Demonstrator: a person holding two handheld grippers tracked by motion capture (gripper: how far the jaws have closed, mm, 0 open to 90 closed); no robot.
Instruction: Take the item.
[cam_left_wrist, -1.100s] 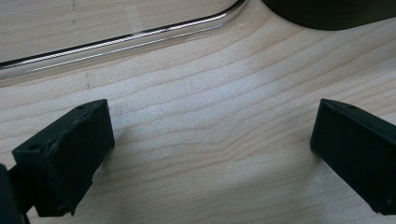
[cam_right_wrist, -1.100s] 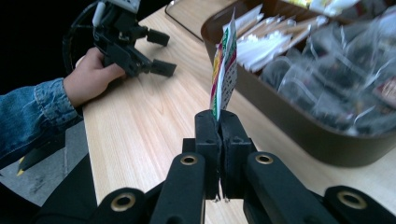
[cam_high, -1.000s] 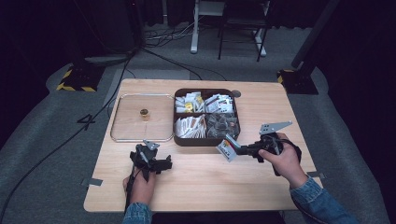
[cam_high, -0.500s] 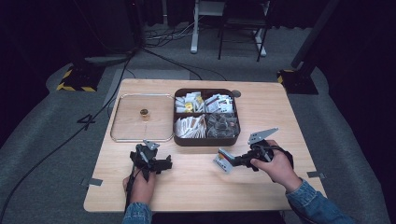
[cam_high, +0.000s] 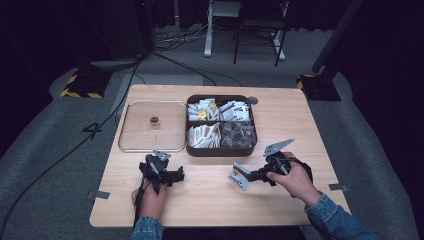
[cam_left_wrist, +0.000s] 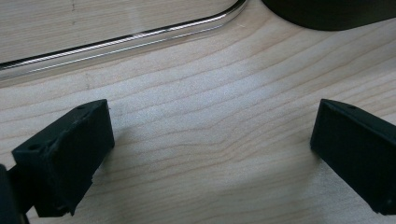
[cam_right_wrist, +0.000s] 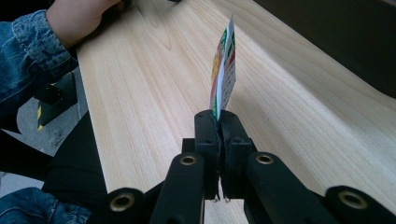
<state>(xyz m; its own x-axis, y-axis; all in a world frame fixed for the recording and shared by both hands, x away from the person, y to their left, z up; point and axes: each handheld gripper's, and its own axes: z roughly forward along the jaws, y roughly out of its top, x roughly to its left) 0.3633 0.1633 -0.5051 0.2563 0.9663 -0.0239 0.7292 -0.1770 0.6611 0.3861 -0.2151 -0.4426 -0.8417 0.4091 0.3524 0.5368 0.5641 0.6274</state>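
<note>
A small printed packet (cam_right_wrist: 224, 70) is pinched edge-on between the closed jaws of the right gripper (cam_high: 252, 175), and it is held just above the bare wood of the counter (cam_high: 210, 200), in front of the dark divided box (cam_high: 220, 150) and well clear of it. In the right gripper view the packet is seen standing upright out of the jaws, gripped only along its lower edge. The left gripper (cam_high: 176, 176) is rested on the counter near the corner of the clear tray (cam_high: 150, 148), its jaws spread wide with nothing between them. The step in hand is judged to be the setting down of the packet on the open counter. It would be done well if the wrist were rolled so that the packet's flat face is turned toward the wood, the packet lowered until it touches, and the jaws opened only then, so that it is not dropped or flicked aside. The box rim should be kept clear of the hand.
</note>
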